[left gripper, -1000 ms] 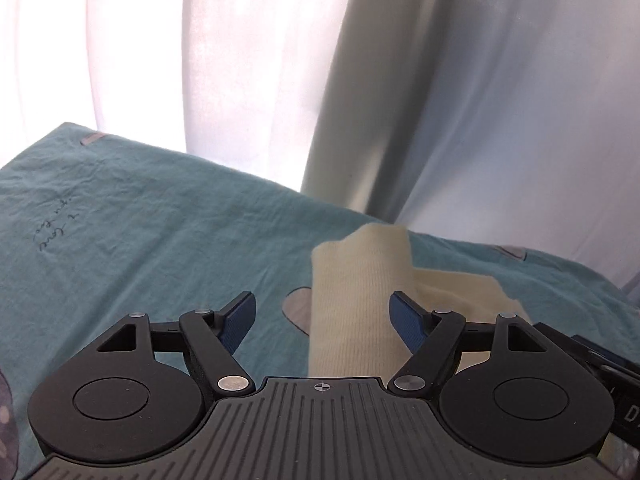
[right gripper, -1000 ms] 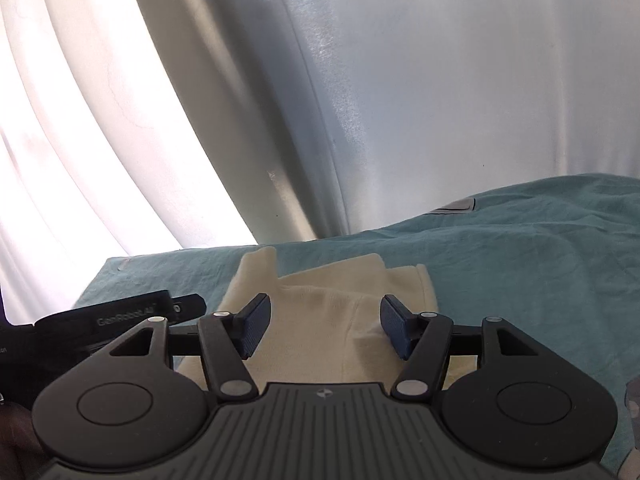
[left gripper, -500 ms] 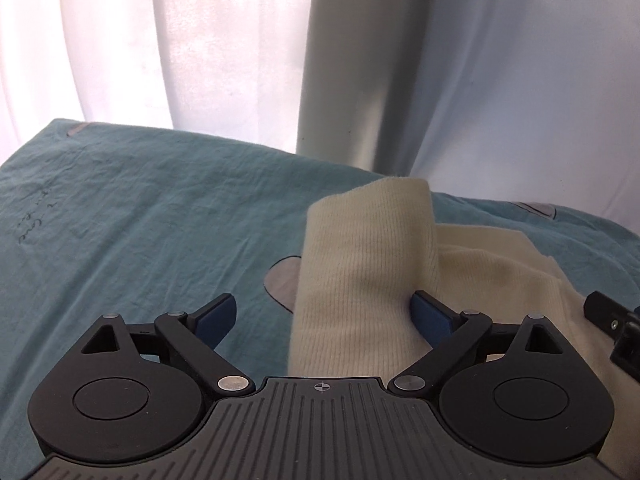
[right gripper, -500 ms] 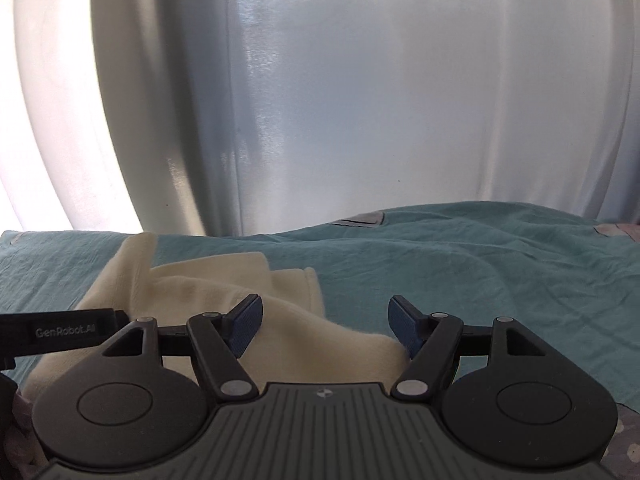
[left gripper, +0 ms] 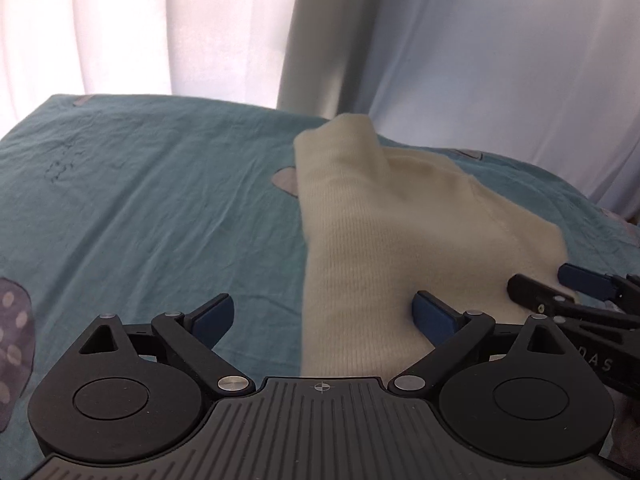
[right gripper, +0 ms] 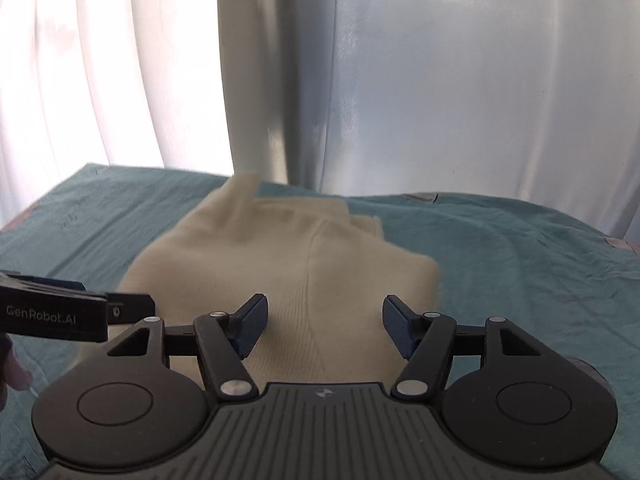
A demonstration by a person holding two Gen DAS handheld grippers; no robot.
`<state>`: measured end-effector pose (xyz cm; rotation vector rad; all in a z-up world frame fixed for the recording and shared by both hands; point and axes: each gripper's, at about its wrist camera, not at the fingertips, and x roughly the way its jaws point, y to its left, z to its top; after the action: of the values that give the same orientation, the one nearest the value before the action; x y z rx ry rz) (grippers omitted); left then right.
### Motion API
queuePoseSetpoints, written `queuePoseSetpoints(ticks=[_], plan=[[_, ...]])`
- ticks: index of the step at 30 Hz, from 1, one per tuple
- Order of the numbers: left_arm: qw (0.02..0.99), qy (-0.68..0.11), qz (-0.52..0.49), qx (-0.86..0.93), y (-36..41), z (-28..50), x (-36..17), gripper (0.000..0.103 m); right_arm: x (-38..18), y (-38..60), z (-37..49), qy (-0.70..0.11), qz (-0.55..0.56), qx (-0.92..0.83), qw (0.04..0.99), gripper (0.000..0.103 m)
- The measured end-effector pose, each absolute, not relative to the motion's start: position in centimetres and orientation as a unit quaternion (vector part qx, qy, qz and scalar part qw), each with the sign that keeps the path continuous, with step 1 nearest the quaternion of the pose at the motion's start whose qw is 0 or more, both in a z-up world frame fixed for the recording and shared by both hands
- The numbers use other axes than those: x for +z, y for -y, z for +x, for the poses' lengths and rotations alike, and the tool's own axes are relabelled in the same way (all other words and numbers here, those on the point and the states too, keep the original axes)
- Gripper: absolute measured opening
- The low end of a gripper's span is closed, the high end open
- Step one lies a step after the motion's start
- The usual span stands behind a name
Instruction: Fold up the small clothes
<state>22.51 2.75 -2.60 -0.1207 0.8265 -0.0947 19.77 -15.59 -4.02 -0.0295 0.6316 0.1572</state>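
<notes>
A cream knitted garment point(left gripper: 400, 232) lies partly folded on the teal sheet point(left gripper: 140, 200); it also shows in the right wrist view point(right gripper: 288, 256). My left gripper point(left gripper: 322, 314) is open and empty, low over the garment's near left edge, right finger against the knit. My right gripper point(right gripper: 324, 322) is open and empty, its fingers spread over the garment's near edge. The right gripper's fingertips point(left gripper: 576, 276) show at the garment's right corner in the left wrist view. The left gripper's body point(right gripper: 56, 312) shows at the left in the right wrist view.
White and grey curtains point(right gripper: 400, 80) hang right behind the bed's far edge. A grey dotted cloth point(left gripper: 12, 336) lies at the near left. The teal sheet point(right gripper: 520, 260) spreads on both sides of the garment.
Both grippers have moved nearer to the garment and lower over it, so it fills more of each view. The garment's shape looks more gathered and folded over. Both grippers stay open.
</notes>
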Motion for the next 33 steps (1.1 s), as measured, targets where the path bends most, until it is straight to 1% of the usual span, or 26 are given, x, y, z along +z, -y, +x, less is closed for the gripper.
queuePoseSetpoints(ticks=[3, 10, 12, 13, 16, 21, 24, 27, 28, 33], plan=[[0.906, -0.414, -0.076, -0.041, -3.3, 22.6, -2.5, 0.101, -4.9, 15.6, 19.6, -0.313, -0.023, 0.073, 0.946, 0.064], [0.906, -0.416, -0.063, -0.035, -3.2, 20.1, -1.2, 0.100, -3.7, 15.2, 16.9, -0.327, -0.053, 0.073, 0.941, 0.066], [0.903, -0.424, -0.062, -0.035, -3.2, 19.6, -1.1, 0.100, -3.9, 15.4, 16.0, -0.334, -0.052, 0.073, 0.938, 0.069], [0.900, -0.430, -0.060, -0.034, -3.2, 19.4, -1.1, 0.100, -4.1, 15.6, 15.4, -0.342, -0.052, 0.069, 0.936, 0.070], [0.892, -0.450, -0.042, -0.026, -3.0, 18.9, -1.3, 0.100, -4.5, 15.9, 14.5, -0.361, -0.041, 0.067, 0.929, 0.070], [0.891, -0.454, -0.023, -0.020, -2.8, 17.9, -1.0, 0.100, -4.6, 15.6, 13.6, -0.375, -0.045, 0.064, 0.924, 0.073], [0.888, -0.458, -0.014, -0.020, -2.6, 17.3, -0.9, 0.100, -4.8, 15.2, 13.3, -0.404, -0.057, 0.070, 0.910, 0.078], [0.885, -0.466, -0.007, -0.023, -2.6, 16.3, -1.1, 0.100, -5.3, 15.0, 12.1, -0.428, -0.049, 0.090, 0.898, 0.079], [0.883, -0.469, -0.003, -0.026, -2.6, 16.0, -1.4, 0.100, -5.4, 15.0, 11.5, -0.432, -0.040, 0.095, 0.896, 0.081], [0.865, -0.502, 0.004, -0.026, -2.6, 14.7, -2.5, 0.100, -6.1, 14.6, 10.1, -0.451, -0.038, 0.088, 0.887, 0.082]])
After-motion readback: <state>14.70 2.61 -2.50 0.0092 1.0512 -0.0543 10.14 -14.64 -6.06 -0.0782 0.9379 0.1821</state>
